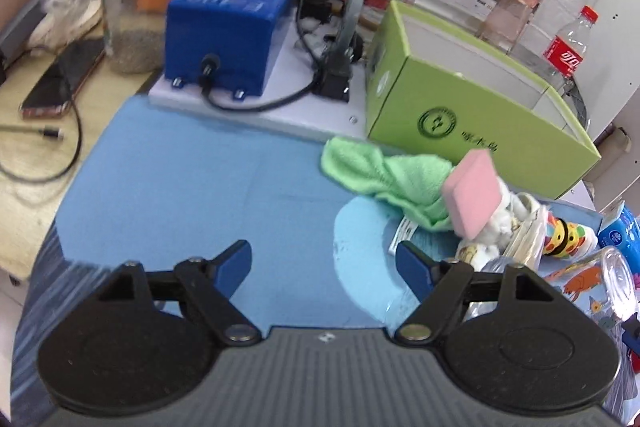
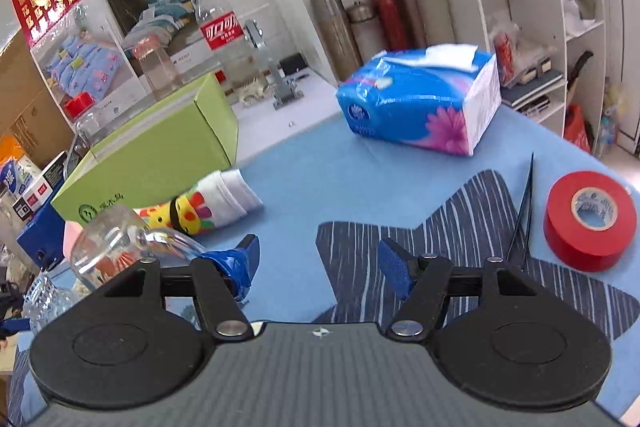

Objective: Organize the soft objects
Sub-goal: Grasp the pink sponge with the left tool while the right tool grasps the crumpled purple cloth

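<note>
Soft things are lying in a loose heap on the blue mat (image 1: 180, 187), just in front of the green box (image 1: 472, 123): a green cloth (image 1: 384, 179), a pink sponge (image 1: 474, 199) leaning tilted on top of it, and a white plush (image 1: 496, 227) touching the sponge from below. A patterned sock (image 2: 208, 203) is lying flat just beside the box, seen from the right wrist. A tissue pack (image 2: 420, 99) is sitting farther back on the mat, well apart from the heap.

Left gripper (image 1: 324, 267) is hovering over bare mat with its jaws standing apart and nothing between them; the heap is lying near its right finger. Right gripper (image 2: 320, 263) is likewise standing apart and gripping nothing, with only mat showing in the gap. A clear glass (image 2: 120, 247) is lying on its side just beside its left finger. Red tape (image 2: 590, 221) and black tweezers (image 2: 522, 207) are resting to its right.
</note>
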Demonstrator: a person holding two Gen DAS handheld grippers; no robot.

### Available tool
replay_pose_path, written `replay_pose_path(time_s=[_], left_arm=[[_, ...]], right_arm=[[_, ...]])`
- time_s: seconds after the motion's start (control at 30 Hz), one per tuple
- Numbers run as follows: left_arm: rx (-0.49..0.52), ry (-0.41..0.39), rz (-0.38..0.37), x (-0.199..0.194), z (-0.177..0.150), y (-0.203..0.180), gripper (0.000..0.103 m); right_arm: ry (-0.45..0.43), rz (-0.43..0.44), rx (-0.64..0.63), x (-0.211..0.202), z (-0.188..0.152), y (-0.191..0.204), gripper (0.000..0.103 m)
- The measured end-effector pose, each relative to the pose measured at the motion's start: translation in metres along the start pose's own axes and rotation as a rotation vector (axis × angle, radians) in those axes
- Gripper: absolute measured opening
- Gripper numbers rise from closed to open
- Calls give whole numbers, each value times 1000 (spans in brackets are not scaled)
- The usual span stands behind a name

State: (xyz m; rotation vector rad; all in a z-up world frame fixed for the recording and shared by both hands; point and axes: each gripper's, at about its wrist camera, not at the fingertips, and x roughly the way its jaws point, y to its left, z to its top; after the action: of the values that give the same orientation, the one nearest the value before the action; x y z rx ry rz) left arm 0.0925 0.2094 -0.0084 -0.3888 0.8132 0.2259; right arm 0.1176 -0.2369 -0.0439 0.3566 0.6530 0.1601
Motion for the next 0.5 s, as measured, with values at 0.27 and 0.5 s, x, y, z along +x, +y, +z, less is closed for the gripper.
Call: replay_pose_path(time_s=[0.27, 0.5], left_arm=[[57, -25, 0, 10, 18, -23, 91], [161, 5, -98, 19, 47, -54, 103]], right_arm=[[-41, 119, -35, -15, -3, 8, 53], [2, 138, -80, -7, -8, 20, 53]])
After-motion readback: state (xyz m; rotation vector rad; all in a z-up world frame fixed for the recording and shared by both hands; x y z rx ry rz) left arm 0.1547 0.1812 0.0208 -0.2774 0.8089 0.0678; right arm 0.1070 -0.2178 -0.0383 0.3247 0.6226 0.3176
